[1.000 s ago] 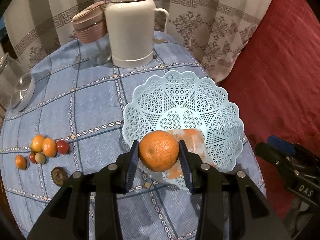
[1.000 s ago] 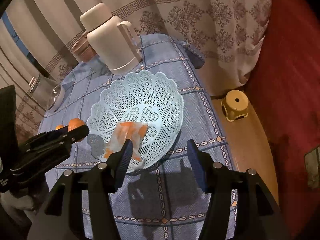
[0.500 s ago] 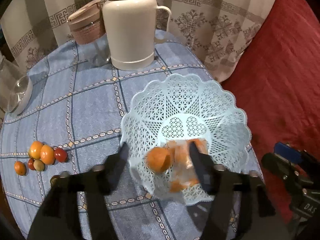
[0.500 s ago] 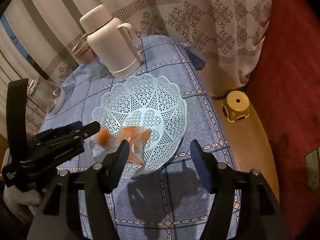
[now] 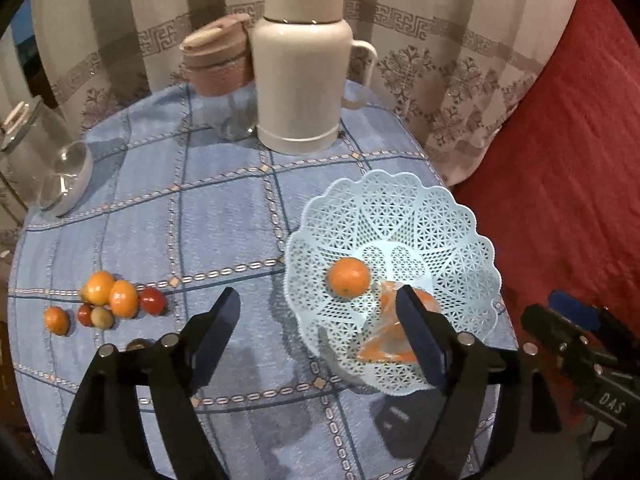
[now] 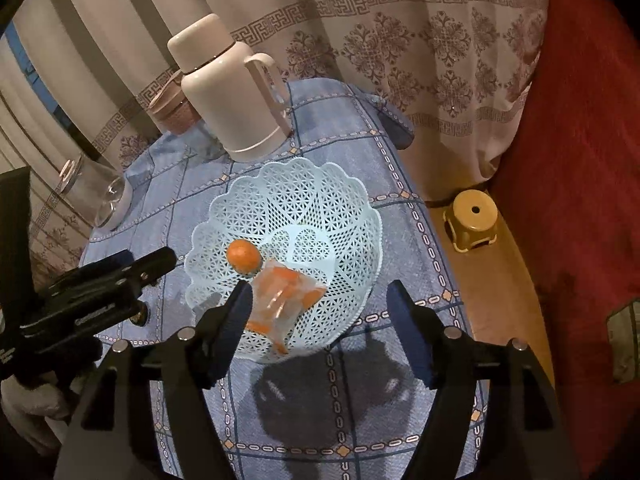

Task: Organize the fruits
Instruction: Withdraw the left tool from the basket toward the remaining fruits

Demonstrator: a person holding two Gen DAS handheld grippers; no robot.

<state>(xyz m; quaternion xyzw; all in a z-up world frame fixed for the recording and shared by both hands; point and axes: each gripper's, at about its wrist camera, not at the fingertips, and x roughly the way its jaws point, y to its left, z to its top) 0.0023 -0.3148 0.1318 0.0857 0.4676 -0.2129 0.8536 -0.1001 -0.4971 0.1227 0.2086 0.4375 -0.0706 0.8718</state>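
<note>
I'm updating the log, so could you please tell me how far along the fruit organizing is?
Done: one orange lies in the pale blue lattice basket, beside a clear bag of orange fruit. In hand: nothing; the left gripper and right gripper are both open and empty. Left: the cluster of small fruits and a dark round one on the blue tablecloth.

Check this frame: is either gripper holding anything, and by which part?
Nothing is held. The left gripper and right gripper are both open and empty; the orange lies loose in the basket.
</note>
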